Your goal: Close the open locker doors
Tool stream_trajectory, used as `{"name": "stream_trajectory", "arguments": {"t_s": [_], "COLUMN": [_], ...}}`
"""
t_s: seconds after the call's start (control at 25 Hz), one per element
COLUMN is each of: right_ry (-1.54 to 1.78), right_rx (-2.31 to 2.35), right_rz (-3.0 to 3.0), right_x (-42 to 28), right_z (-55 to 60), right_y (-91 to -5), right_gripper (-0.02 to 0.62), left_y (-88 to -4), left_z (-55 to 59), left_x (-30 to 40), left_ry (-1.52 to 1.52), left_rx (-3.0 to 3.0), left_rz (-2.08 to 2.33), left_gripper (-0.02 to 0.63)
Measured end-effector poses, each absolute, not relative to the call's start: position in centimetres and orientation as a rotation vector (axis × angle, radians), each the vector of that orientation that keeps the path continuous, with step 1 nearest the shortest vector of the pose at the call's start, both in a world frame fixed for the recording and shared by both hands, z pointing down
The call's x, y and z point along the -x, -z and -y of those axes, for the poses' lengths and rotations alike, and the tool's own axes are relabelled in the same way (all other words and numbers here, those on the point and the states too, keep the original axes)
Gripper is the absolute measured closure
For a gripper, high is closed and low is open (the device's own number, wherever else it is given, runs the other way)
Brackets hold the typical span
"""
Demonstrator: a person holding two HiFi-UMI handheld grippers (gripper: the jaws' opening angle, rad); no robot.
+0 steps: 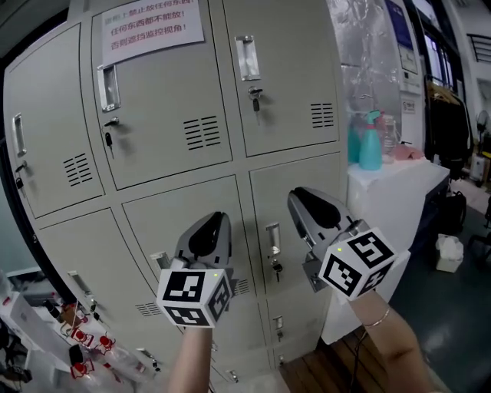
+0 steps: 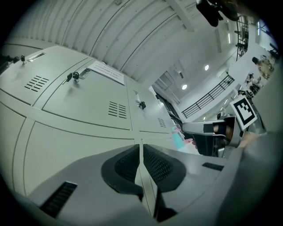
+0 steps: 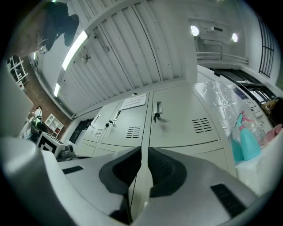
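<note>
Head view | left gripper (image 1: 215,222) closed, empty | right gripper (image 1: 307,201) barely ajar, empty | lockers (image 1: 169,84) close ahead

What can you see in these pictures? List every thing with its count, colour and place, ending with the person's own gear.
lockers: one bank, grey, filling the head view; the doors in view look shut
notice: one, white with red print, on an upper door
keys: at least three, dark, in door locks
white cabinet: one, right of the lockers
spray bottle: one, teal, on that cabinet
bag: one, white, on the floor far right
clutter: several pieces, red and white, lower left
left gripper: one, grey, jaws together, empty
right gripper: one, grey, jaws a narrow gap apart, empty
marker cubes: two, black and white, one per gripper
forearms: two, bottom of the head view
</note>
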State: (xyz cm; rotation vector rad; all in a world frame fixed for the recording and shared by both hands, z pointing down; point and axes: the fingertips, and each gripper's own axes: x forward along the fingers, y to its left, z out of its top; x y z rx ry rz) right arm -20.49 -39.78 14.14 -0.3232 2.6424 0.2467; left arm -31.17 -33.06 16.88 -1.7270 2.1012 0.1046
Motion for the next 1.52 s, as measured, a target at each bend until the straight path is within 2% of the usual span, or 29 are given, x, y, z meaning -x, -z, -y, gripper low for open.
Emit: {"name": "stream_trajectory", "arguments": {"t_s": [0.56,0.96,1.52], "right_ry": [-0.068,0.076,0.292], "right_rx": [0.491,0.618,0.725], "right_rz": [-2.812,-2.916,-3.013], "right_x": [17.9,16.6,16.3], "right_z": [39.4,37.9,38.1], "right_y": [-27.6,-36.2,-44.0], "right_gripper": [0.563,0.588,0.606], "left_y": [-28.1,-36.3,-43.3], "left_z": [32.7,30.2,29.9], "left_x": [30.9,33.0,32.8], "left_ry": [-0.088,-0.079,0.007], "left_rx": [1.895,1.977,2.017], "left_rz": [-2.182,-2.321,-2.429], "left_gripper": [0.583,0.583,0.583]}}
